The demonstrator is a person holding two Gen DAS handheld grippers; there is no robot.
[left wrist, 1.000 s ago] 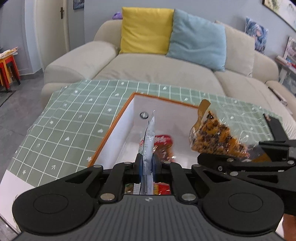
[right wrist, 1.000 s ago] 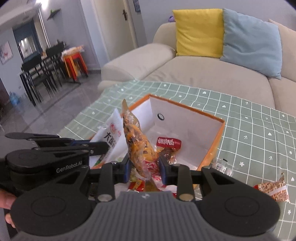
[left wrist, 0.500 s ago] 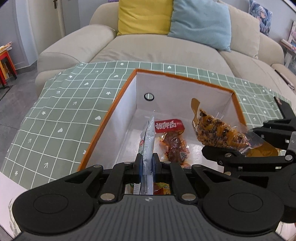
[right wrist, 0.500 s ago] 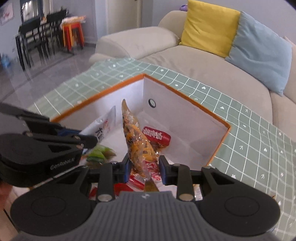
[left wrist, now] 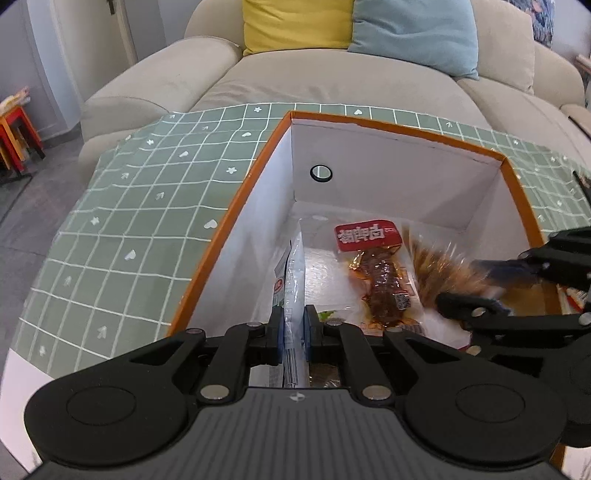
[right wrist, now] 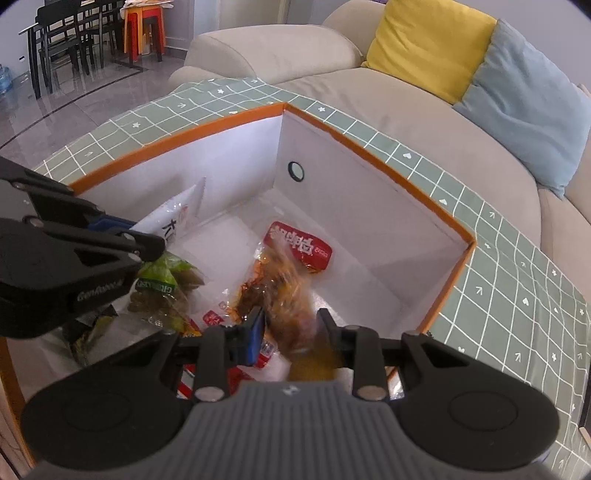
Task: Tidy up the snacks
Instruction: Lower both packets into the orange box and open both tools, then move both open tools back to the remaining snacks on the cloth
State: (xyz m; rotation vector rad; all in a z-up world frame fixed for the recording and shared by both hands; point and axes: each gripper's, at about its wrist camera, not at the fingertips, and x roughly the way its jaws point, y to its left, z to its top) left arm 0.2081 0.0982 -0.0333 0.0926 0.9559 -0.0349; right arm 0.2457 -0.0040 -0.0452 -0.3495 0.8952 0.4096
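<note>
An orange-rimmed white box (left wrist: 399, 127) (right wrist: 369, 153) sits on the green checked tablecloth. Both grippers reach down into it. My left gripper (left wrist: 294, 325) is shut on a white snack packet (left wrist: 293, 280), held upright by the box's left wall; the packet also shows in the right wrist view (right wrist: 173, 218). My right gripper (right wrist: 290, 325) has its jaws apart, and a blurred orange-brown snack bag (right wrist: 288, 291) (left wrist: 443, 273) drops between them. A red-labelled snack pack (left wrist: 369, 236) (right wrist: 301, 247) lies on the box floor, and a green packet (right wrist: 162, 284) lies lower left.
A beige sofa (left wrist: 332, 81) with a yellow cushion (right wrist: 424, 44) and a blue cushion (right wrist: 524, 122) stands behind the table. Dark chairs and a red stool (right wrist: 142, 26) stand far left. The tablecloth (left wrist: 129, 221) surrounds the box.
Both grippers have moved lower into the box. The right gripper's jaws have opened and the orange-brown bag is falling out, blurred. The left gripper still holds the white packet.
</note>
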